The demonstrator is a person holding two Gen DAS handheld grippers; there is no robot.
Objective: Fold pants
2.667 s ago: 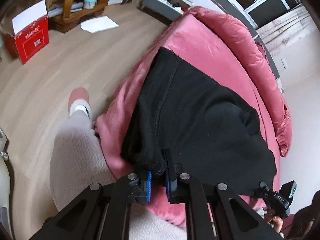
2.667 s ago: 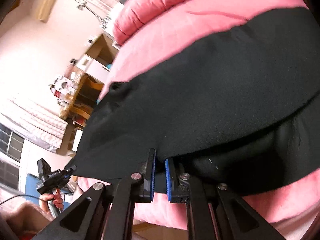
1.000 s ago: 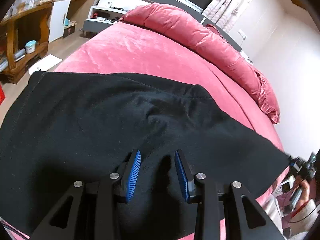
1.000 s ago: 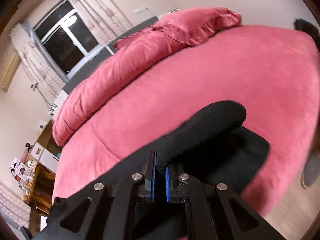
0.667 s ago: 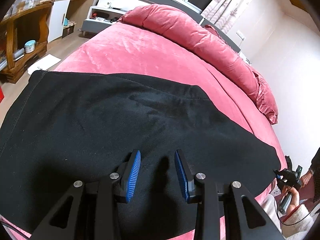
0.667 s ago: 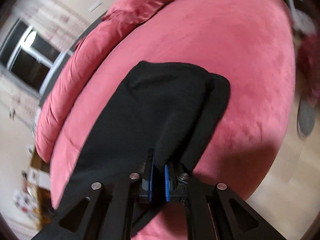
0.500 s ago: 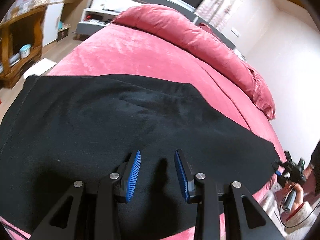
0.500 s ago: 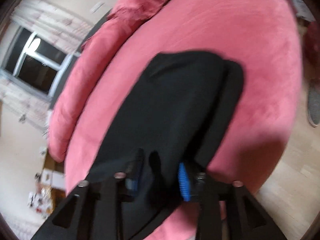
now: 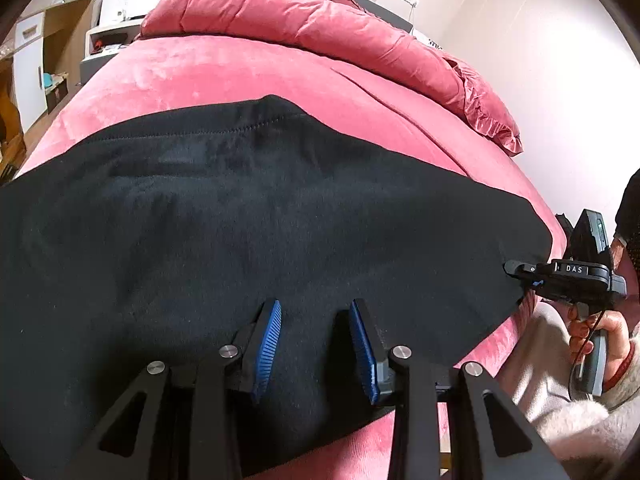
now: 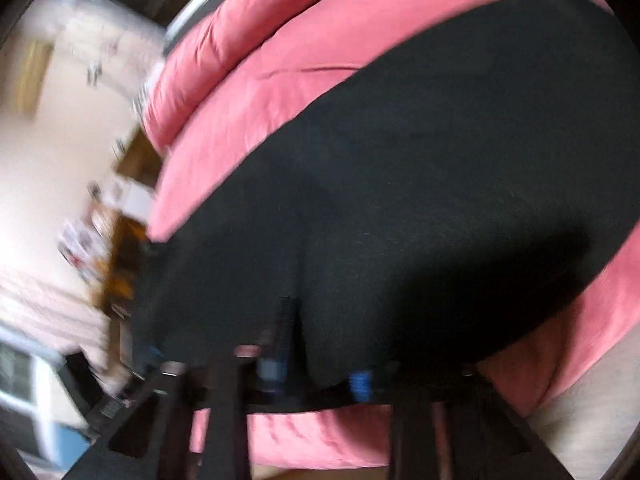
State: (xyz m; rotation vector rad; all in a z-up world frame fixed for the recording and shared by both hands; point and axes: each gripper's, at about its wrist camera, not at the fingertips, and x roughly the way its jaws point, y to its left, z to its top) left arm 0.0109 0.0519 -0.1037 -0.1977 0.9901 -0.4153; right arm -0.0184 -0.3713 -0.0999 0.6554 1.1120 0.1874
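The black pants [image 9: 248, 216] lie folded in a wide flat band across the near part of the pink bed [image 9: 224, 68]. My left gripper [image 9: 314, 344] is open and empty, its blue pads just above the cloth near its front edge. The right gripper [image 9: 520, 270] shows in the left wrist view at the pants' right end. In the blurred right wrist view the pants [image 10: 420, 200] fill the middle and my right gripper [image 10: 316, 376] is open, blue pads apart, with cloth lying between them.
A rolled pink duvet and pillow [image 9: 320, 28] lie along the far side of the bed. Shelves and a white cabinet [image 9: 36, 68] stand on the left by the wooden floor. My hand [image 9: 600, 332] is at the bed's right front edge.
The right gripper carried the pants' end over, laid it down and opened. The left gripper stayed open over the cloth while its view tilted lower.
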